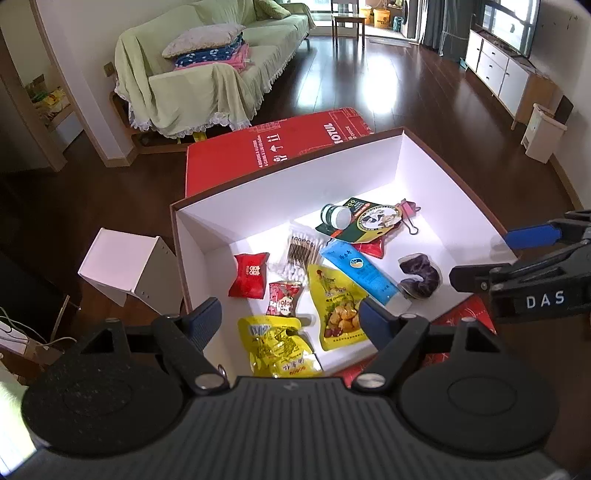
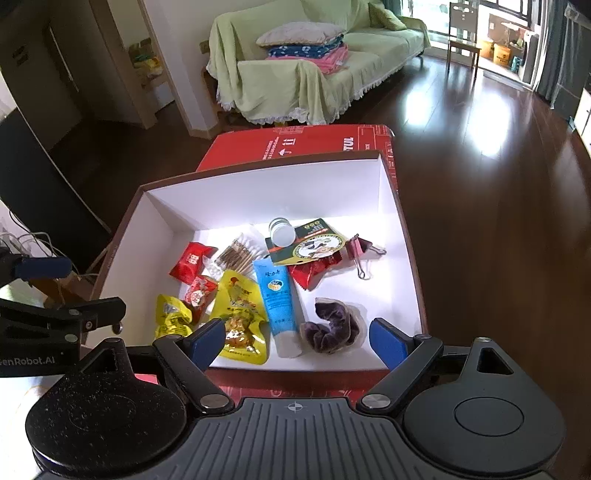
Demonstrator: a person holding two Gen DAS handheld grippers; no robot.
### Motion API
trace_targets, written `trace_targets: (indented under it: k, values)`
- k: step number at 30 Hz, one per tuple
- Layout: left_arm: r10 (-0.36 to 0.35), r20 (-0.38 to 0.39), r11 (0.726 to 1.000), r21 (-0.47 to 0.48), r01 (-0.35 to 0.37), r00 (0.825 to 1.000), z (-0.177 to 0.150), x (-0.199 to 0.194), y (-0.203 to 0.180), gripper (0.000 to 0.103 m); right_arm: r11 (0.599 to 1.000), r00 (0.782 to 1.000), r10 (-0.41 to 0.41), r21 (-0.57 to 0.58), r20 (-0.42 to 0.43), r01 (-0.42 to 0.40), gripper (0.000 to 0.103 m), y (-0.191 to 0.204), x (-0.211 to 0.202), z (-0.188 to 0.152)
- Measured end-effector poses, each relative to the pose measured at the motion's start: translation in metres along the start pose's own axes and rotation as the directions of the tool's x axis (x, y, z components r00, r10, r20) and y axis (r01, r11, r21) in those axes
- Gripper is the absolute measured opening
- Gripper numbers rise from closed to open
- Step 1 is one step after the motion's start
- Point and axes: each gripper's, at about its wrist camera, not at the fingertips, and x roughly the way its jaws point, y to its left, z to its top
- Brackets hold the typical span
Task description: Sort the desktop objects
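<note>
Right gripper (image 2: 297, 341) jaws wide, empty, directly above crumpled purple velvet scrunchie (image 2: 330, 328); left gripper (image 1: 290, 319) (also wide, empty) hovers over yellow snack pouches, farther off.

daylight from windows (image 1: 509, 22) at 1 o'clock; glare on floor (image 2: 480, 122); box floor (image 1: 436, 229) blown out; fisheye edges bent, dark.

Living room: dark polished wood floor (image 1: 399, 85) reflecting daylight from the far windows (image 2: 509, 22); sofa (image 1: 221, 74) under a pale green cover (folded blankets, a pillow on top); white cabinet (image 1: 498, 70) at right.
</note>
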Motion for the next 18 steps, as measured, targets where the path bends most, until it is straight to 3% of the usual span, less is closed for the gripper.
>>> trace_targets:
  k: [18]
  values:
    - [0.0, 0.026, 0.999, 0.044, -0.002, 1.0, -0.038, -0.042, -0.013, 0.079, 0.999, 0.999, -0.026, 0.023, 0.039, 0.025, 0.088, 0.016, -0.046, -0.037]
